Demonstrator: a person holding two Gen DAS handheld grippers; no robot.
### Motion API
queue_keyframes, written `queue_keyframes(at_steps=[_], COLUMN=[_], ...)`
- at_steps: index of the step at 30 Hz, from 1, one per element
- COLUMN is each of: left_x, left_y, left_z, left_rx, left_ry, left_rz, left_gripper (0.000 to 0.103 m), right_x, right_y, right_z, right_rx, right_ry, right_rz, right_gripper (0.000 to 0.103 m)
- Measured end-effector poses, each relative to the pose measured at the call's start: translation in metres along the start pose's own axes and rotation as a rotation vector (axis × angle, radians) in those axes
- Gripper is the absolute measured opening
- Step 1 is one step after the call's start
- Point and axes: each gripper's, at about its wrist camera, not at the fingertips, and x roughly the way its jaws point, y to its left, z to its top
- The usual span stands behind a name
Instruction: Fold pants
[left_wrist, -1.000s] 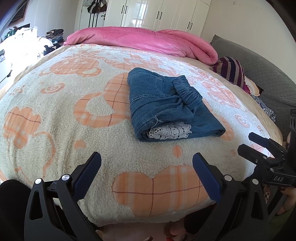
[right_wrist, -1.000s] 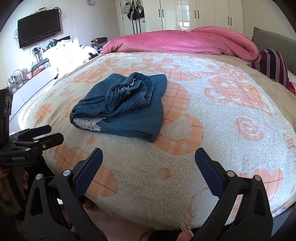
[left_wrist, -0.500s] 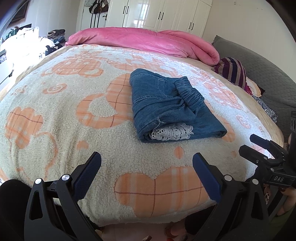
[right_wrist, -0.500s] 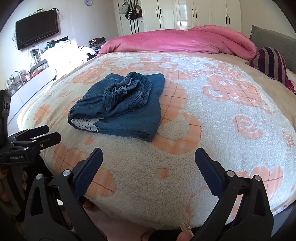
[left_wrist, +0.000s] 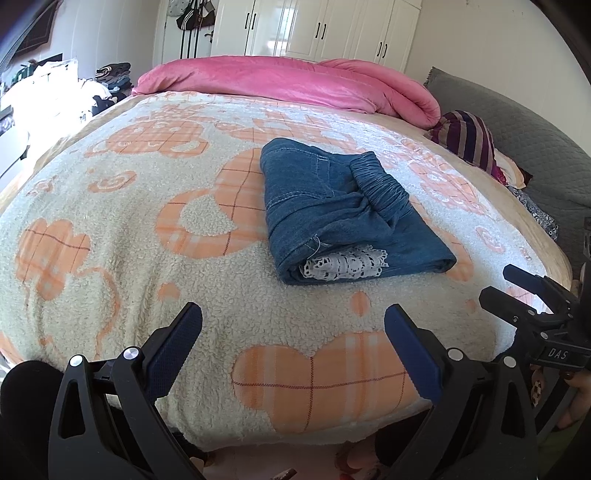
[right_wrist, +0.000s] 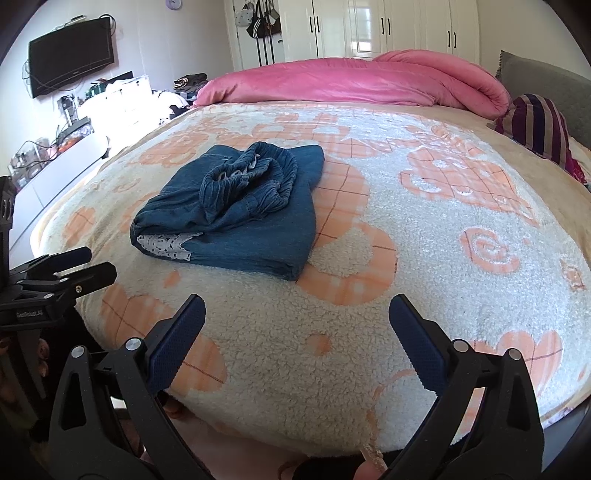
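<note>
Blue denim pants (left_wrist: 332, 210) lie folded into a compact bundle on the bed blanket (left_wrist: 110, 206), with the elastic waistband bunched on top and white lace trim (left_wrist: 345, 263) showing at the near end. The same pants (right_wrist: 240, 214) sit left of centre in the right wrist view. My left gripper (left_wrist: 293, 332) hangs open at the bed's near edge, well short of the bundle, nothing between its fingers. My right gripper (right_wrist: 295, 325) is open too, equally clear of the pants. Each gripper shows at the side of the other's view.
A rolled pink duvet (left_wrist: 295, 81) lies across the far end of the bed. A striped purple cushion (left_wrist: 467, 138) and a grey headboard (left_wrist: 524, 122) are at the right. White wardrobes (right_wrist: 388, 29) stand behind; a wall TV (right_wrist: 70, 55) and cluttered shelf are at the left.
Both grippers have drawn back slightly and stay open. The folded pants have not moved on the blanket.
</note>
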Motion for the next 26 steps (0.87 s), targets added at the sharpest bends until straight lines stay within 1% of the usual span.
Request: queue_keyframes(at_steps=[3,5,6,9,10,14,16,17,18,19,21,22,24,25,26], left_x=[-0.001,-0.003,-0.004,-0.007,-0.008,-0.011,-0.002,0.007,0.015,0.025,0.042,0.051,0.068,0.075,0.084], left_y=[0.000,-0.001,-0.001,-0.005,-0.005,0.003,0.014,0.027,0.039,0.055,0.088,0.108,0.143,0.157,0.179], left_z=[0.000,0.001,0.002,0.006,0.007,0.014,0.025,0.033,0.041,0.049,0.066,0.077,0.097,0.105,0.117], left_rx=[-0.009,-0.003,0.003,0.015,0.017,-0.020,-0.031,-0.046,-0.067,-0.090,-0.135,-0.158,-0.186,-0.203,-0.237], left_ry=[-0.003,-0.015,-0.021,-0.031,-0.036,-0.057,-0.035,-0.006,0.012,0.033,0.067,0.071,0.090,0.098,0.107], left_rz=[-0.025,-0.029,-0.022,0.042,0.044,0.008,0.028,0.042,0.061,0.081,0.131,0.169,0.260,0.299,0.345], left_gripper=[0.099,0.099,0.099,0.099,0.099,0.099,0.099,0.099,0.099,0.099,0.099,0.099,0.099,0.099,0.099], right_x=[0.000,0.001,0.001,0.002,0.003,0.005,0.006,0.007,0.008,0.010,0.017,0.021,0.036,0.043,0.052], right_y=[0.000,-0.001,-0.001,-0.003,-0.004,-0.017,-0.032,-0.046,-0.065,-0.077,-0.123,-0.146,-0.204,-0.230,-0.263], right_z=[0.000,0.000,0.000,0.000,0.000,0.003,0.008,0.013,0.020,0.023,0.037,0.043,0.058,0.063,0.070], right_rx=[0.000,0.002,0.002,0.004,0.005,0.025,0.048,0.062,0.082,0.095,0.150,0.177,0.257,0.299,0.352], right_ry=[0.002,0.004,0.005,0.006,0.006,0.007,0.000,-0.011,-0.024,-0.026,-0.016,-0.006,0.040,0.057,0.087], right_rz=[-0.001,-0.005,-0.007,-0.014,-0.017,-0.042,-0.070,-0.092,-0.146,-0.180,-0.269,-0.303,-0.381,-0.403,-0.451], right_gripper=[0.094,0.094,0.094,0.094,0.094,0.094,0.094,0.094,0.094,0.094,0.094,0.094,0.094,0.094,0.094])
